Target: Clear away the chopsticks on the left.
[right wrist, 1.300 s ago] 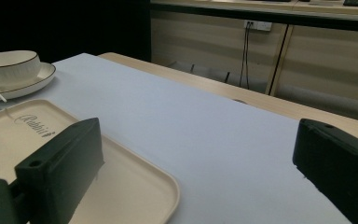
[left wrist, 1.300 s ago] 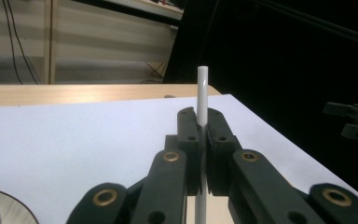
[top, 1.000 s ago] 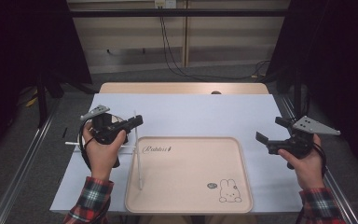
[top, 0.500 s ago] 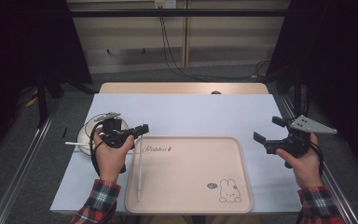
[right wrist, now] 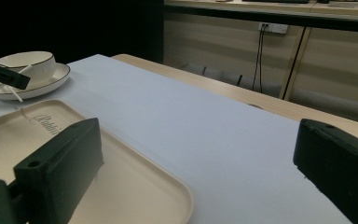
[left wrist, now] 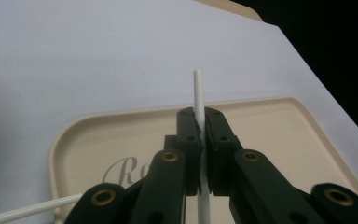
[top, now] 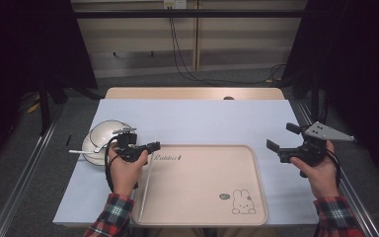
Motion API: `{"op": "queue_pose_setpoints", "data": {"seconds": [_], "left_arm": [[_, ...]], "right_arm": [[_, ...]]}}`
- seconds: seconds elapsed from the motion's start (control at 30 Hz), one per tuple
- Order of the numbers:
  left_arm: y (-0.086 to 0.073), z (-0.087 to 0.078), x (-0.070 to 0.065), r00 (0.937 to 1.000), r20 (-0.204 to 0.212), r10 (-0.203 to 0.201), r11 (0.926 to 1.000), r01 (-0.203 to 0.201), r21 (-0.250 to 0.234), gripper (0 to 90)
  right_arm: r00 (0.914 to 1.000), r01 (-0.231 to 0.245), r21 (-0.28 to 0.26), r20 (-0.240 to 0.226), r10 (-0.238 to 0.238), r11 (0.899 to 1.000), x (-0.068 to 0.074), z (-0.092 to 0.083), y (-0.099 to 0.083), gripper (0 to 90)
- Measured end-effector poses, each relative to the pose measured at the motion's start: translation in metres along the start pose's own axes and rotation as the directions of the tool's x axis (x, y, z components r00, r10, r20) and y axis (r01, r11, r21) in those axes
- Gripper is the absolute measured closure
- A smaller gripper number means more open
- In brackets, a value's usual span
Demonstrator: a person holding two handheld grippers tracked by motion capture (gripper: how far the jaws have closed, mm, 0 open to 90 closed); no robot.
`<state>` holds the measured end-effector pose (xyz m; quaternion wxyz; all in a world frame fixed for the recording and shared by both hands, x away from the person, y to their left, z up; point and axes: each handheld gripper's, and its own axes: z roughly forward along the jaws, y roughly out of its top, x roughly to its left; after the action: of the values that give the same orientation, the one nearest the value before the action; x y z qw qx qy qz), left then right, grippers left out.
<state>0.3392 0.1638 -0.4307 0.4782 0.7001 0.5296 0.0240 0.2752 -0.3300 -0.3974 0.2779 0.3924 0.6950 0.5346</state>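
Clamping a thin white stick over the tray, the left gripper (right gripper gaping, idle) could let it swivel.

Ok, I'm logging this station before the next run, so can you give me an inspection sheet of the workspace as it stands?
Surface: table under a pale sheet, wood edge showing at the far side.
Job's things: beige tray with a rabbit drawing; white bowl on a plate left of the tray; one thin white stick in the left gripper, a second stick lying along the tray's left edge.
Clutter: nothing seen.
Grippers: left gripper shut on the stick; right gripper open, off the tray's right side.
Cables: black cables hanging behind the table.
Surroundings: dark curtains, metal floor rails.
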Motion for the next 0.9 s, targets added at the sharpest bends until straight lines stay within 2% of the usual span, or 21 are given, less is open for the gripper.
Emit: {"op": "queue_pose_setpoints", "data": {"seconds": [0.2,0.37,0.43,0.47,0.57,0.9], "left_arm": [[-0.005,0.011,0.001,0.9985,-0.043,0.033,0.9984,-0.031,0.048,85.2],[-0.013,0.021,0.007,0.9977,-0.061,0.03,0.9963,-0.025,0.082,84.6],[-0.016,0.024,0.007,0.9968,-0.076,0.027,0.9968,-0.021,0.077,84.4],[-0.017,0.024,0.008,0.996,-0.079,0.043,0.9953,-0.035,0.09,84.1],[-0.02,0.027,0.009,0.9953,-0.088,0.04,0.9944,-0.031,0.101,83.9],[-0.023,0.026,0.012,0.9902,-0.127,0.059,0.993,-0.045,0.109,83.3]], "right_arm": [[1.0,0.003,0.0,-0.002,-0.003,1.0,0.0,-0.001,0.0,0.4],[1.0,-0.005,-0.003,0.006,0.005,1.0,0.0,-0.002,0.0,0.5],[1.0,-0.003,-0.003,0.001,0.003,1.0,0.0,-0.001,0.0,0.4],[1.0,0.001,-0.002,-0.002,-0.001,1.0,0.0,-0.001,0.0,0.5],[1.0,0.003,-0.005,0.0,-0.003,1.0,-0.001,-0.001,0.001,0.5],[1.0,-0.005,-0.01,-0.009,0.005,1.0,0.0,0.001,0.001,0.5]]}}
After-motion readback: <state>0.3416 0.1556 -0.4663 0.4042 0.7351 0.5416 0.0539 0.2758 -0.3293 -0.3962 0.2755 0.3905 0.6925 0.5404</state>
